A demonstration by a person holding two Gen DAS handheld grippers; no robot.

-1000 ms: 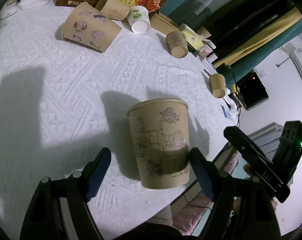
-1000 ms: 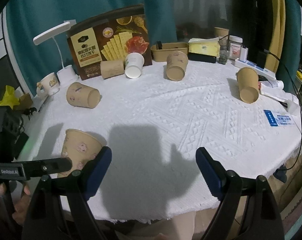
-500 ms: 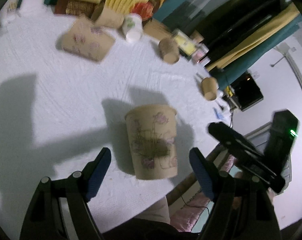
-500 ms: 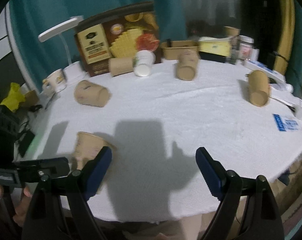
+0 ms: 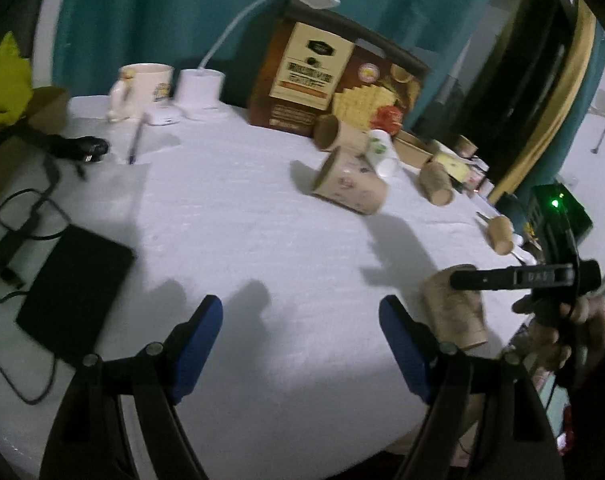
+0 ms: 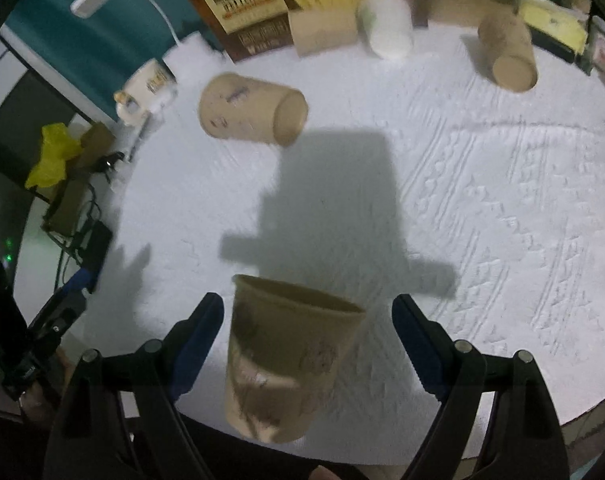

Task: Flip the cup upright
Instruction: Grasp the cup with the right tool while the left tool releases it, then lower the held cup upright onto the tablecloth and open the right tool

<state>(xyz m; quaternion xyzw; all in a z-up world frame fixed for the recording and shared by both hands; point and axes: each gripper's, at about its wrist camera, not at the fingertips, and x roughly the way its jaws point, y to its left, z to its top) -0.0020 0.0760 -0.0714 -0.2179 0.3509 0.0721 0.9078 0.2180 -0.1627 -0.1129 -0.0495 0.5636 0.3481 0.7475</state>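
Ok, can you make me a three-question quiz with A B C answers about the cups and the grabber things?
1. In the right wrist view, where is the nearest cup?
A) between the right gripper's fingers
B) far off at the back
C) stacked inside another cup
2. What colour are the left gripper's finger pads?
A) red
B) blue
C) yellow
3. How is the sticker cup sitting?
A) upright
B) lying on its side
C) crushed flat
Answers: 1 A, it stands upright between the open fingers, untouched. 2 B, both pads are blue. 3 B, its side is down.
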